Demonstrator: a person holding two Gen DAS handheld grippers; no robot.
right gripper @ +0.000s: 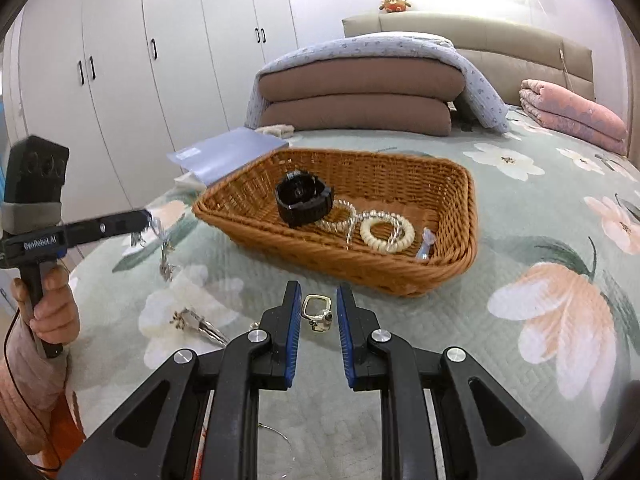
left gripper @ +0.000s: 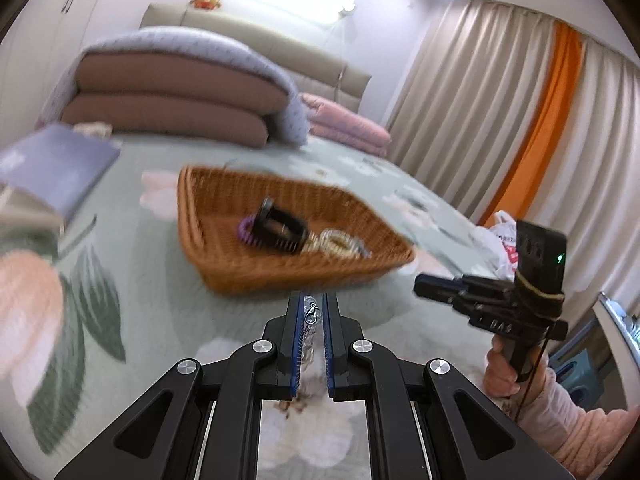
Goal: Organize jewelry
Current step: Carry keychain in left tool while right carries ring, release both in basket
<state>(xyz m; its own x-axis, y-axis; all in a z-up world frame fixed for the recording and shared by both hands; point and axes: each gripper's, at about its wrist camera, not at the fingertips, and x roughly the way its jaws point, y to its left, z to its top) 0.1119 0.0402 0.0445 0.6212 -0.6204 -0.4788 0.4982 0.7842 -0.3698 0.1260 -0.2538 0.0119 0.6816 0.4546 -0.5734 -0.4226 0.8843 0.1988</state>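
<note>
A wicker basket (left gripper: 224, 200) (right gripper: 448, 188) sits on the flowered bedspread. In it lie a black watch (right gripper: 304, 198) (left gripper: 280, 226), pale coil bracelets (right gripper: 386, 232) (left gripper: 338, 244) and a purple coil (left gripper: 244, 230). My left gripper (left gripper: 313, 308) is shut on a silver chain (left gripper: 311, 314), held in the air short of the basket; in the right wrist view the left gripper (right gripper: 146, 216) has the chain (right gripper: 164, 248) dangling from it. My right gripper (right gripper: 318, 304) is open, its fingers on either side of a small gold-framed ring piece (right gripper: 317, 312) on the bed. The right gripper also shows in the left wrist view (left gripper: 424, 284).
A silver clip (right gripper: 200, 322) lies on the bed left of my right gripper. A blue-grey book (right gripper: 228, 152) (left gripper: 56, 164) lies beside the basket. Folded quilts (right gripper: 360, 92) and a pink blanket (right gripper: 572, 114) are at the bed's far end. A plastic bag (left gripper: 500, 240) lies at the right.
</note>
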